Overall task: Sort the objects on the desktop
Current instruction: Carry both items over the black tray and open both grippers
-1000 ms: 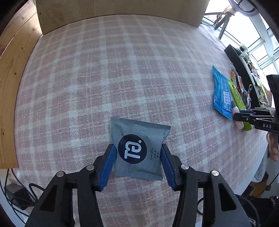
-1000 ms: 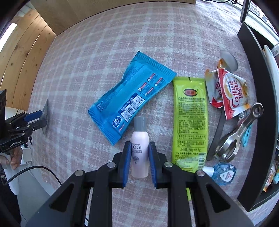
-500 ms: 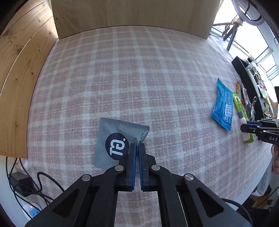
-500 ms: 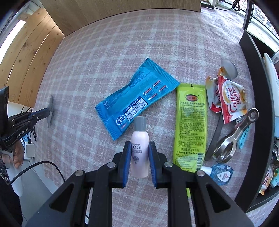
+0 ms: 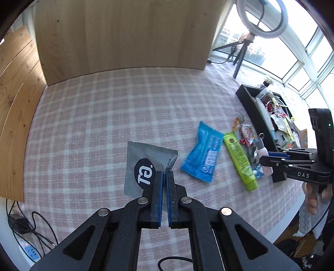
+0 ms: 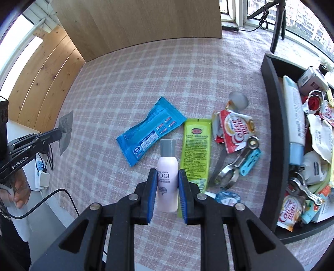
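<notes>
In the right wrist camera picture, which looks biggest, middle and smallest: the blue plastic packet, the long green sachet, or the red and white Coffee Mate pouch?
1. Blue plastic packet, looks biggest.
2. Long green sachet, slightly smaller; close to the blue one, so this is unsure.
3. Red and white Coffee Mate pouch, clearly smallest.
All three lie flat on the checked tablecloth at a similar distance.

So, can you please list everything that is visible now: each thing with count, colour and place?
grey sachet: 1, grey with dark round logo, held in left jaws
pink bottle: 1, pale pink, grey cap, held in right jaws
blue pack: 1, blue, flat on cloth
green pack: 1, lime green, right of blue pack
creamer sachet: 1, red and white, beside green pack
metal tongs: 1, silver, near tray
black tray: 1, black, right side, full of mixed items
tablecloth: 1, pink plaid
ring light: 1, white, by window
left gripper: shut on sachet
right gripper: shut on bottle
</notes>
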Demonstrator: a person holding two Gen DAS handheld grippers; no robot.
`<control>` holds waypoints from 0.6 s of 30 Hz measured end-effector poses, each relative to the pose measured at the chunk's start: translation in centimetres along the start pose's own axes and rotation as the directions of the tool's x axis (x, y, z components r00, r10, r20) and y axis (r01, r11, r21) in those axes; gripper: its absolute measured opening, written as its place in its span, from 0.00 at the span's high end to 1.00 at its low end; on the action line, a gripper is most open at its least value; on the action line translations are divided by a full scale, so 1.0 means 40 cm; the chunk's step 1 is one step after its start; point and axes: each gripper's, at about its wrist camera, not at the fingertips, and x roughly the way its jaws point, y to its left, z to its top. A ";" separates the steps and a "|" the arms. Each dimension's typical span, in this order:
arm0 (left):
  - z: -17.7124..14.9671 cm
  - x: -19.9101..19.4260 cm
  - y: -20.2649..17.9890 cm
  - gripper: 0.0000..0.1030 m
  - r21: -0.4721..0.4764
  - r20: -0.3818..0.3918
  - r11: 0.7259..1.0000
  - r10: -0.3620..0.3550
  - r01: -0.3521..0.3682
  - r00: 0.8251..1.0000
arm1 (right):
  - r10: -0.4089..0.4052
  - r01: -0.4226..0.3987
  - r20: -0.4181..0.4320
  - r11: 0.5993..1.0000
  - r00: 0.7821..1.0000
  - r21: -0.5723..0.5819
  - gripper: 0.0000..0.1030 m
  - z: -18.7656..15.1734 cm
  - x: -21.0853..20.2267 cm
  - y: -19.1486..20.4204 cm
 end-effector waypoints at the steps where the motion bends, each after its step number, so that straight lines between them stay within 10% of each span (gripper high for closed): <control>1: 0.015 0.014 -0.039 0.97 0.014 0.004 1.000 -0.010 0.010 1.000 | -0.004 0.004 0.012 1.000 1.000 0.009 0.81 0.005 -0.003 -0.019; 18: 0.291 0.123 -0.626 0.97 0.194 0.016 0.954 -0.236 0.229 0.972 | -0.220 0.183 0.153 0.957 0.963 0.227 0.81 0.077 -0.205 -0.503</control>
